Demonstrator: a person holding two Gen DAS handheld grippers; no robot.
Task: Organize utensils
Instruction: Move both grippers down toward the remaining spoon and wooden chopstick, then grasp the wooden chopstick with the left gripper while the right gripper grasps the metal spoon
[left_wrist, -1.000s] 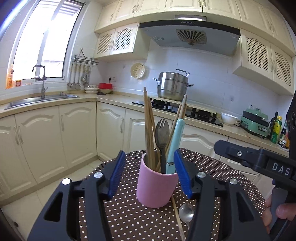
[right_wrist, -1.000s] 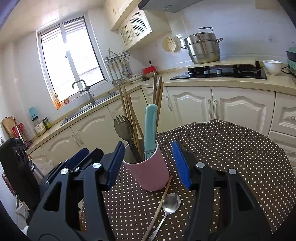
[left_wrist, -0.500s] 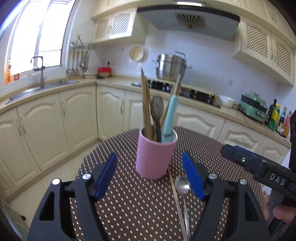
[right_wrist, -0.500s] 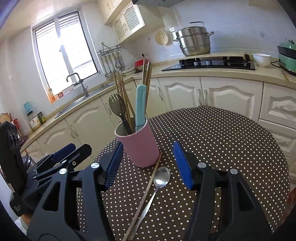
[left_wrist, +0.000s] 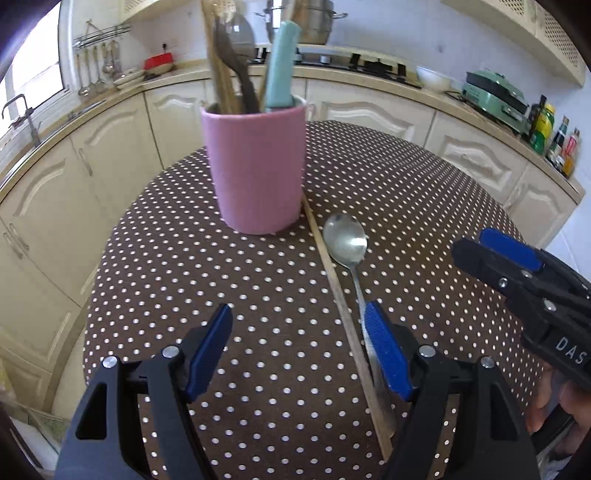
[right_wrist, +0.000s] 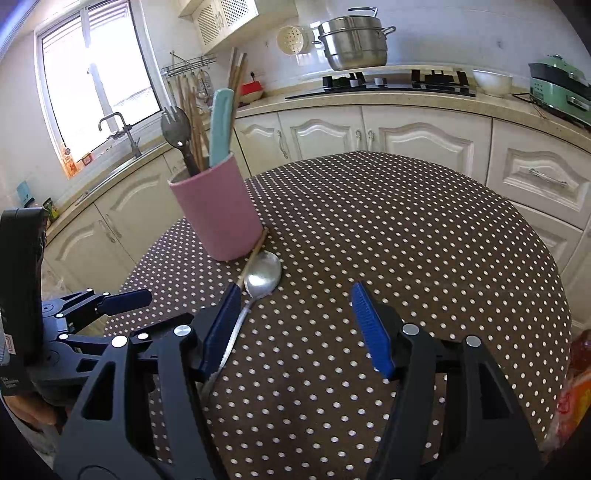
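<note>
On the dotted table (left_wrist: 424, 192), the spoon (left_wrist: 346, 242) and a chopstick (left_wrist: 341, 306) lie at five o'clock of the pink cup (left_wrist: 256, 170). My left gripper (left_wrist: 299, 350) and right gripper (right_wrist: 295, 325) hover spread, empty. Next I'd pinch the spoon's handle, probably free underneath, and lift it cupward.

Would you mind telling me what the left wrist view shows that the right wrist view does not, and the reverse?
Only the left wrist view shows the bottles at the counter's far end and the single chopstick nearly whole. Only the right wrist view shows the window, the whole steamer pot and the fork's tines. Both show the pink cup holding utensils, the metal spoon lying beside it on the dotted tablecloth, the green appliance, and the left gripper and right gripper, both open and empty.
</note>
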